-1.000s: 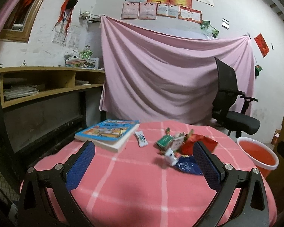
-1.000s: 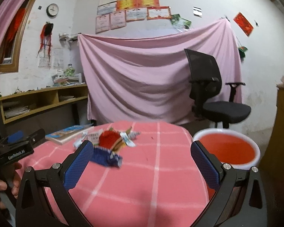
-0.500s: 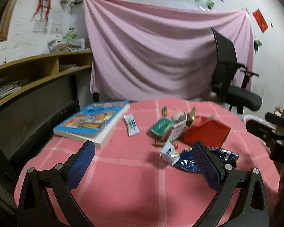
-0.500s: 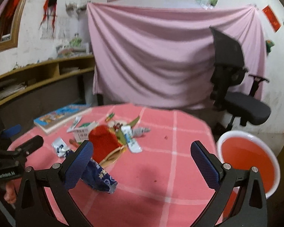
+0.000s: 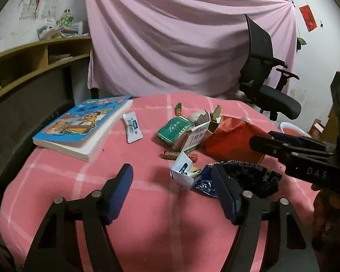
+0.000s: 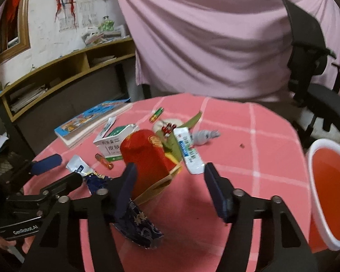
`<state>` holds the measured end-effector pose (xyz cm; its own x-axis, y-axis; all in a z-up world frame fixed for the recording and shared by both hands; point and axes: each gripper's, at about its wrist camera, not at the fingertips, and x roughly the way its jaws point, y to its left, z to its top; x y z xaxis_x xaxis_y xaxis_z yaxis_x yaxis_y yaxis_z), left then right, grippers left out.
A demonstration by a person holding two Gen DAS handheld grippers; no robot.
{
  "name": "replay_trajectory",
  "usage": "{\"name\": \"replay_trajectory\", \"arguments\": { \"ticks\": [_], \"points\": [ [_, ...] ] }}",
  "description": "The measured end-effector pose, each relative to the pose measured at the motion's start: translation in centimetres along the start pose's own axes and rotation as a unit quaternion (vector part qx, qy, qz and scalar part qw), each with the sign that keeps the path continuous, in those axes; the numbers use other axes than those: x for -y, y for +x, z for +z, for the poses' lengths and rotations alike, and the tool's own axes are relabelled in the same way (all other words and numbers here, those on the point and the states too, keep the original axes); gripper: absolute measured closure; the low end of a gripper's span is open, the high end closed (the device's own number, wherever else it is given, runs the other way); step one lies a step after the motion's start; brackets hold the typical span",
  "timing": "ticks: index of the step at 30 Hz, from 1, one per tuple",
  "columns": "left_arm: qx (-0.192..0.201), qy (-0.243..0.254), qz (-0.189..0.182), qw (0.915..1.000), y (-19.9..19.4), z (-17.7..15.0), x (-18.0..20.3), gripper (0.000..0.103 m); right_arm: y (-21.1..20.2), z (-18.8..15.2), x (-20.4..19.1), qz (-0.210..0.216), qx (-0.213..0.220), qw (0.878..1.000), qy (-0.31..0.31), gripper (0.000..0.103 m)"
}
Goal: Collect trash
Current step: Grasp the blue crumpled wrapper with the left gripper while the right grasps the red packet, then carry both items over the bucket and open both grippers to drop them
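Trash lies heaped on the pink checked table (image 5: 147, 215): a red paper box (image 5: 233, 140) (image 6: 147, 156), a dark blue foil wrapper (image 5: 244, 179) (image 6: 138, 226), a small white torn packet (image 5: 183, 170), a green-and-white carton (image 5: 176, 129), an orange battery (image 5: 176, 155) and a white sachet (image 5: 131, 127). My left gripper (image 5: 172, 192) is open and empty, low over the table just before the white packet. My right gripper (image 6: 170, 188) is open and empty, close to the red box. A red bin (image 6: 328, 192) stands beside the table on the right.
A blue picture book (image 5: 83, 124) lies at the table's left. A black office chair (image 5: 267, 86) stands behind the table before a pink hanging sheet. Wooden shelves (image 5: 34, 63) run along the left wall. A long white wrapper (image 6: 188, 151) leans on the pile.
Both grippers have tilted down and moved closer to the trash pile. Their jaws have narrowed somewhat but remain open. The trash has not moved.
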<state>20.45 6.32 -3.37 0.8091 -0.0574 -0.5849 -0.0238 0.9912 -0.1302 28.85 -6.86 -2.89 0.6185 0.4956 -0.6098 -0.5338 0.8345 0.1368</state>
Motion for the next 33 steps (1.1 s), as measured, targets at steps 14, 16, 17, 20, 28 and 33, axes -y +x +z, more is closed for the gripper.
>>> {"name": "replay_trajectory", "arguments": {
  "ticks": [14,16,17,20,28,33],
  "points": [
    [-0.047,-0.039,-0.054,0.9967,1.0,0.6,-0.3,0.08,0.7,0.0,-0.2,0.03,-0.018,0.999,-0.006,0.08],
    [-0.042,-0.041,-0.055,0.9968,0.7,0.7,-0.4,0.081,0.5,-0.1,-0.1,0.037,-0.014,0.999,-0.003,0.085],
    [-0.039,-0.041,-0.055,0.9969,0.5,0.8,-0.5,0.081,0.4,-0.1,-0.2,0.039,-0.013,0.999,-0.003,0.086],
    [-0.027,-0.04,-0.051,0.9975,-0.1,0.8,-0.5,0.082,0.0,-0.2,-0.2,0.045,-0.006,0.999,-0.001,0.09],
    [0.037,-0.006,-0.022,0.9991,-2.3,0.2,1.0,0.083,-2.8,-0.8,-0.3,0.042,0.053,0.998,0.001,0.092],
    [0.078,0.003,-0.011,0.9968,-3.5,-0.3,2.1,0.083,-5.7,-1.5,0.2,0.029,0.122,0.992,0.009,0.092]
  ]
}}
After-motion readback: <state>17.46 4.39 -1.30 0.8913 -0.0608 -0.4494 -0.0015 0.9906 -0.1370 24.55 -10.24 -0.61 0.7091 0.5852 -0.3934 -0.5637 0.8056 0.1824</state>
